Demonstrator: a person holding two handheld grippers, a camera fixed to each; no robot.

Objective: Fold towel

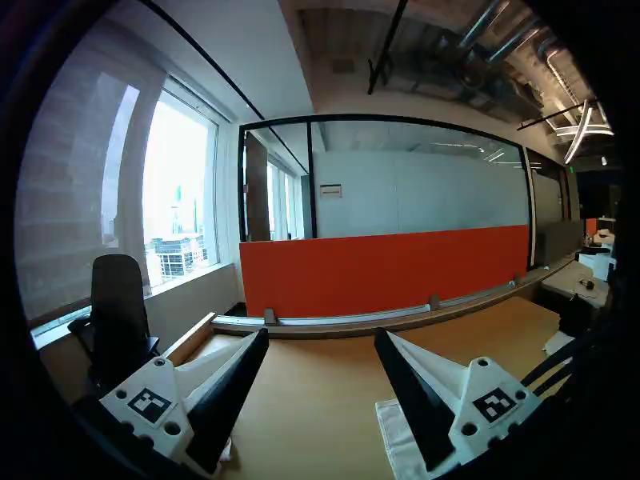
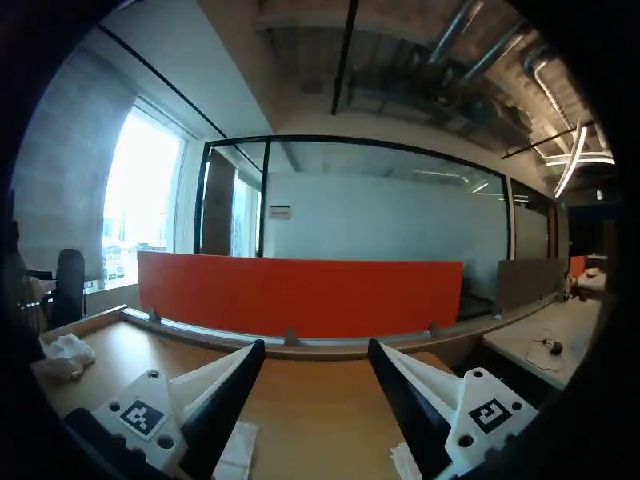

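Note:
In the left gripper view my left gripper point(image 1: 322, 346) is open, its black fingers wide apart above the wooden desk point(image 1: 320, 400) with nothing between them. A white towel point(image 1: 398, 436) lies flat on the desk under the right finger, partly hidden by it. In the right gripper view my right gripper point(image 2: 316, 352) is open too, held over the same desk point(image 2: 320, 424). White folded towel pieces lie below each finger, one at the lower left point(image 2: 238, 448) and one at the lower right point(image 2: 402, 460). A crumpled white cloth point(image 2: 64, 354) lies at the desk's far left.
An orange divider panel point(image 1: 384, 268) runs along the desk's far edge on a metal rail. A black office chair point(image 1: 118, 320) stands at the left by the window. Another desk point(image 2: 552, 336) with a small cable item sits to the right. Glass partitions rise behind.

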